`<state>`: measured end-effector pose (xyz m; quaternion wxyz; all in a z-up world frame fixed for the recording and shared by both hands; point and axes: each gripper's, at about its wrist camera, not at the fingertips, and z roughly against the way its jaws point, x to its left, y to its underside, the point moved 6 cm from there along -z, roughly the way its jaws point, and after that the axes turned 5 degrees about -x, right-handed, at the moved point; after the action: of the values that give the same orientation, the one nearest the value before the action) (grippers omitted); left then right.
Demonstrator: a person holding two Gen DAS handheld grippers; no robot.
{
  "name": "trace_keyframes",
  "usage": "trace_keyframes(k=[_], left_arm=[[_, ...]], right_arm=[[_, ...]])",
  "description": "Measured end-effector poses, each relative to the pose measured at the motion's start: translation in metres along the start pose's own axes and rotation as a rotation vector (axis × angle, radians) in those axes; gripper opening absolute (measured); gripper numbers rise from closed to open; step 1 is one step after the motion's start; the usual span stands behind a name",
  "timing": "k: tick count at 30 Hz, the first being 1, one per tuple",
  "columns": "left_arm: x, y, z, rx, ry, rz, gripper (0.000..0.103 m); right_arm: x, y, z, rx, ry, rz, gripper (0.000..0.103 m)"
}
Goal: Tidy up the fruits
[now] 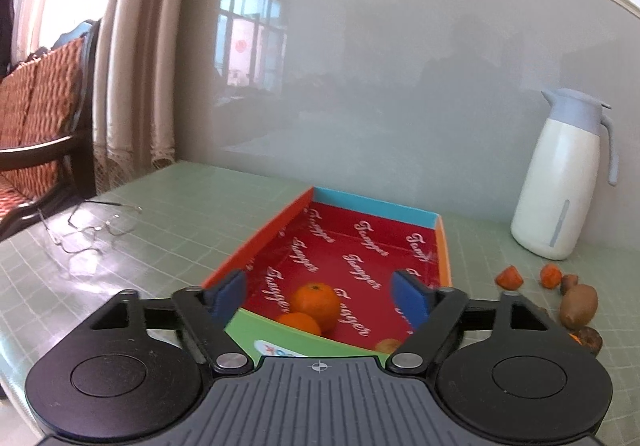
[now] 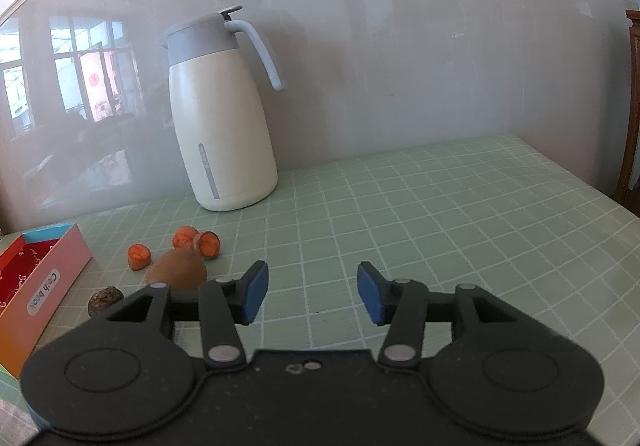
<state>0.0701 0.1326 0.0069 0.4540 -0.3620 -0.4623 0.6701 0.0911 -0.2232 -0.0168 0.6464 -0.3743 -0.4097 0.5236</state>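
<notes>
Over the near end of the red-lined cardboard box (image 1: 400, 242), the left gripper (image 1: 320, 296) stands spread wide above two tangerines (image 1: 314, 304) lying inside it, while the right gripper (image 2: 312, 294), also spread and empty, hovers over the green checked tablecloth (image 2: 440, 213) just right of a kiwi (image 2: 176, 268) and cut carrot pieces (image 2: 139, 256) near the white thermos jug (image 2: 222, 117).

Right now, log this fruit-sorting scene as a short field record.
surface: green grid mat
box: red-lined box, open
in box: two oranges at the near end
outside box: kiwi, orange pieces
backdrop: white jug
left gripper: jaws wide, above the oranges, holding nothing
right gripper: jaws open, empty
</notes>
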Motion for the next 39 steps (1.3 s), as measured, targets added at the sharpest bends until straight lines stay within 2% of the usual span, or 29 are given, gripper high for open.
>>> trace_keyframes(k=[4, 17, 23, 28, 35, 39], left_arm=[[0.010, -0.003, 0.004, -0.025, -0.034, -0.001, 0.103], [0.041, -0.002, 0.005, -0.024, -0.083, 0.035, 0.103], [0.072, 0.001, 0.003, -0.014, -0.146, 0.058, 0.103], [0.102, 0.007, 0.001, 0.005, -0.203, 0.099, 0.103], [0.130, 0.014, -0.002, 0.034, -0.266, 0.134, 0.103], [0.141, 0.019, -0.005, 0.060, -0.283, 0.151, 0.103]], right_arm=[[0.007, 0.001, -0.002, 0.005, -0.010, 0.006, 0.049], [0.056, 0.008, -0.021, 0.034, -0.073, 0.048, 0.051], [0.084, 0.009, -0.031, 0.027, -0.102, 0.080, 0.062], [0.100, 0.011, -0.041, 0.022, -0.112, 0.121, 0.062], [0.117, 0.018, -0.067, 0.061, -0.109, 0.164, 0.063], [0.124, 0.025, -0.079, 0.095, -0.101, 0.192, 0.072]])
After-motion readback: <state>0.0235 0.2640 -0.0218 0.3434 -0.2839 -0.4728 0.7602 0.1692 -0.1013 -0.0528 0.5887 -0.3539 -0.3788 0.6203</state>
